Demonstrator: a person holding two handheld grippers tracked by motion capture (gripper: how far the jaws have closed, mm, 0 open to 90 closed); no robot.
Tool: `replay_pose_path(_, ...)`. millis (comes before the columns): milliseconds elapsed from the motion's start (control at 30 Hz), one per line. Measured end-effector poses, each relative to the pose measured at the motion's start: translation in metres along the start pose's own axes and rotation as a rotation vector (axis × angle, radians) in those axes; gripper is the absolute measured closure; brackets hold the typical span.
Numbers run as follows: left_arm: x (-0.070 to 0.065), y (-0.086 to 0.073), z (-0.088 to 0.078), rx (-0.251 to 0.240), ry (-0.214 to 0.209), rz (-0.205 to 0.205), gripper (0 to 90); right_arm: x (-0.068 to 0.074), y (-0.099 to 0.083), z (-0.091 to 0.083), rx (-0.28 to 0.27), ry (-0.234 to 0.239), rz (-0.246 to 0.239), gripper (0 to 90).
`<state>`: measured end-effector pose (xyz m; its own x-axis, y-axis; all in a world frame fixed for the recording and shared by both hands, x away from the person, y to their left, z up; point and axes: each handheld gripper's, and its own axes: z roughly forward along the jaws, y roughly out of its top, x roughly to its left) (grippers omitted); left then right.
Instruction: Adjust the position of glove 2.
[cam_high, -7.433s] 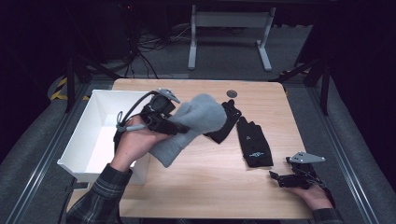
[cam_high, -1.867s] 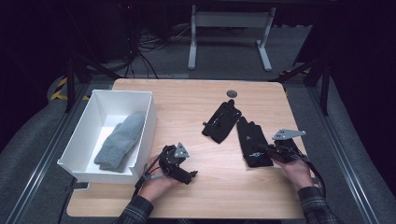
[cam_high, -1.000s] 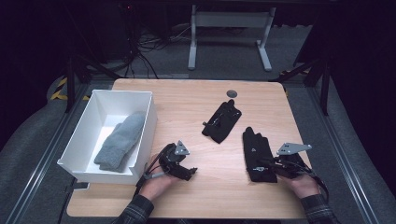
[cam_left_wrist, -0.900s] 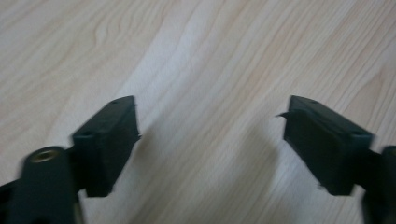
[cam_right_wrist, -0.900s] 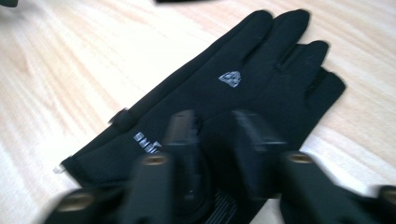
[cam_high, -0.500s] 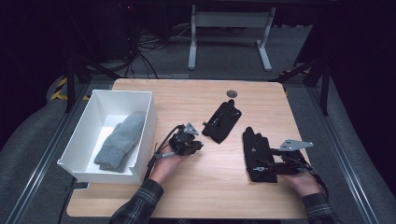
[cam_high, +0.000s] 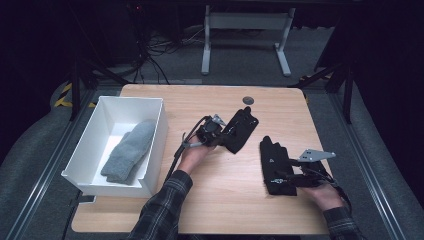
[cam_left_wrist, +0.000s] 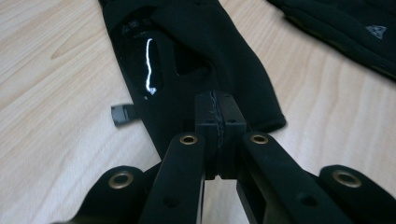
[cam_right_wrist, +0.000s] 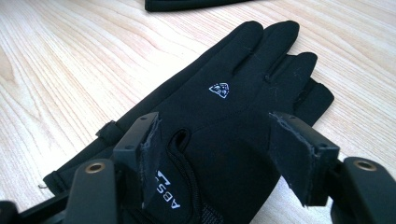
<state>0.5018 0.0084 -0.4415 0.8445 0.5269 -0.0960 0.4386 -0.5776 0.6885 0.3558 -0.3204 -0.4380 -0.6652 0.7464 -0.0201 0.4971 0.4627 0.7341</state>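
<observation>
High view: I am looking down on a wooden table (cam_high: 220, 210) with two black gloves lying near its middle and right.
Left gripper (cam_left_wrist: 218, 112): I am keeping its jaws pressed fully together; they have just been closing, and they are pinching the cuff edge of the far glove (cam_left_wrist: 187, 60).
Far glove position: it is lying slanted near the table's centre (cam_high: 240, 131), its cuff toward my left hand (cam_high: 194, 155).
Right gripper (cam_right_wrist: 224, 154): I am holding its jaws apart over the near glove (cam_right_wrist: 224, 98), one on each side of the cuff, pads not pressing.
Near glove position: it is lying flat at the right (cam_high: 272, 160), fingers pointing away.
White bin (cam_high: 90, 172): it is holding a grey sock (cam_high: 127, 152), well apart from both gloves.
</observation>
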Motion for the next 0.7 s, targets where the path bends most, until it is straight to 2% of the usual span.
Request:
replay_pose_path(33, 0.002, 0.001, 0.003, 0.006, 0.005, 0.002, 89.8, 0.000, 0.000, 0.000, 0.001, -0.001, 0.000, 36.0)
replay_pose_path(167, 0.007, -0.002, 0.015, 0.042, -0.019, -0.010, 89.9, 0.000, 0.000, 0.000, -0.001, 0.001, -0.001, 36.0)
replay_pose_path(267, 0.007, -0.004, 0.015, 0.042, -0.036, -0.020, 90.0, 0.000, 0.000, 0.000, -0.004, 0.000, -0.003, 36.0)
replay_pose_path(433, 0.000, -0.008, 0.010, 0.066, -0.060, -0.006, 90.0, 0.000, 0.000, -0.001, -0.008, -0.001, -0.003, 36.0)
replay_pose_path(700, -0.018, -0.027, -0.004, 0.073, -0.121, -0.012, 90.0, 0.000, 0.001, -0.001, -0.010, 0.001, -0.004, 36.0)
